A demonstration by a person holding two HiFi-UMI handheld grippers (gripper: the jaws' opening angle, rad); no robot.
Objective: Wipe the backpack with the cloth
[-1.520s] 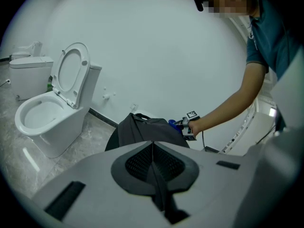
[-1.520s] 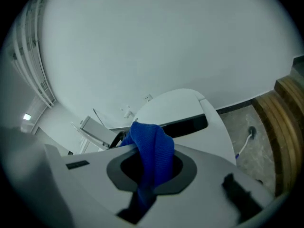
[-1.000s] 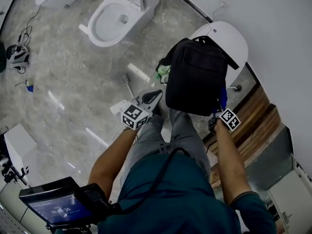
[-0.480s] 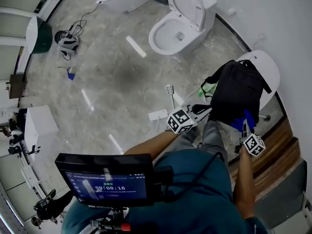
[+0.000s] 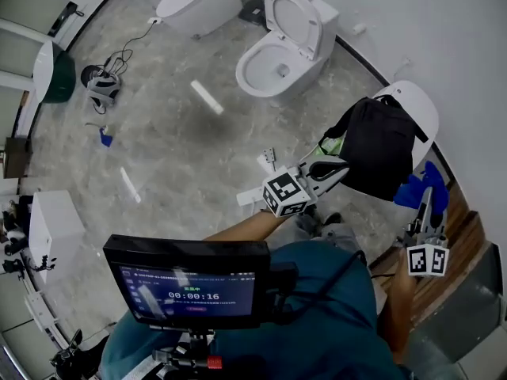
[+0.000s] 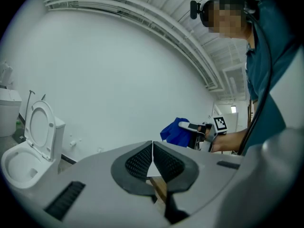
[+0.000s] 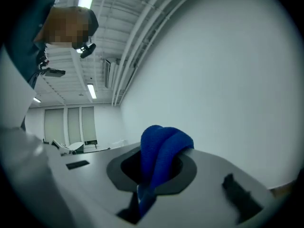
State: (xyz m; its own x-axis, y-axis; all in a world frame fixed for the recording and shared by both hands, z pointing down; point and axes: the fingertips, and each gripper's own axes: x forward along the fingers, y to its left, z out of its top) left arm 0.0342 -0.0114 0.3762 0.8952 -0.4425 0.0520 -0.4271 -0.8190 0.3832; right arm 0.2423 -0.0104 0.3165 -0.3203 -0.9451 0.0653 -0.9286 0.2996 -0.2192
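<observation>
Looking down from the head view, the black backpack point(image 5: 382, 145) sits on a white rounded fixture point(image 5: 416, 101) against the wall, with an open toilet point(image 5: 279, 58) further along the grey floor point(image 5: 174, 141). The left gripper point(image 5: 342, 165) reaches in from the person's left, its tip just beside the backpack's lower edge; whether it touches cannot be made out. The right gripper point(image 5: 426, 206) points upward off to the backpack's right, apart from it, with the blue cloth point(image 5: 424, 182) bunched at its tip. A monitor point(image 5: 190, 279) hangs in front of the person's chest. In the left gripper view, the left gripper point(image 6: 152, 151) has its ribbed pads pressed together with nothing caught between them; beyond them the right gripper point(image 6: 198, 129) shows with the cloth point(image 6: 175, 131) against the white wall point(image 6: 104, 80), and the toilet point(image 6: 33, 141) stands at the left edge. In the right gripper view, the right gripper point(image 7: 159, 167) is pinching the cloth point(image 7: 164, 141), which bulges up in a thick fold out of the jaws, with only bare wall ahead.
</observation>
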